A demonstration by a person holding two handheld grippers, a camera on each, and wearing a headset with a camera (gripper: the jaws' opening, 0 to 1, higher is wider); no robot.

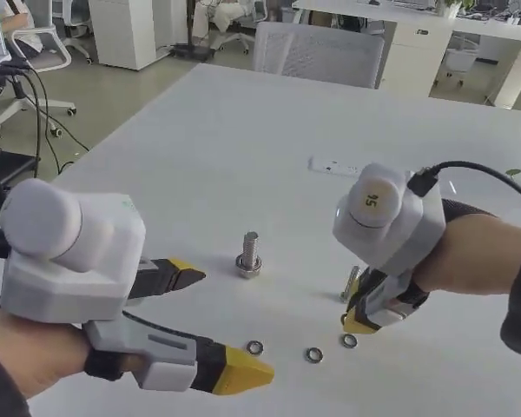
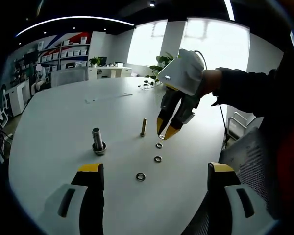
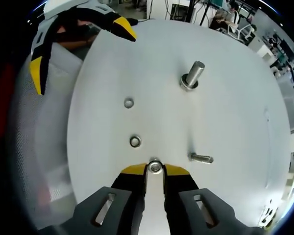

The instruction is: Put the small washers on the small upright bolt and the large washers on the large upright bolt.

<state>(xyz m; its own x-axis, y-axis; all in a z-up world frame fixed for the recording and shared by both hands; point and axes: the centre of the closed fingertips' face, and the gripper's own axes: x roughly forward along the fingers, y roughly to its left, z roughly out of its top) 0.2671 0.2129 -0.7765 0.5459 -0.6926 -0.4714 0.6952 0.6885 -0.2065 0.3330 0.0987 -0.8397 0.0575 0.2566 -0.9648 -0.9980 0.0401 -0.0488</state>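
right hand-held gripper (image 3: 155, 171) tips at part-hidden washer (image 3: 155, 166)

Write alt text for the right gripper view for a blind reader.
A washer sits between the narrowly parted tips of the right gripper, over a white table. Beyond lie two loose washers, a thin bolt, a thick upright bolt and the open left gripper.

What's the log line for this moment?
left tongs: open, hovering | right tongs: slightly apart over nearest washer | two more washers loose | large bolt, small bolt: upright
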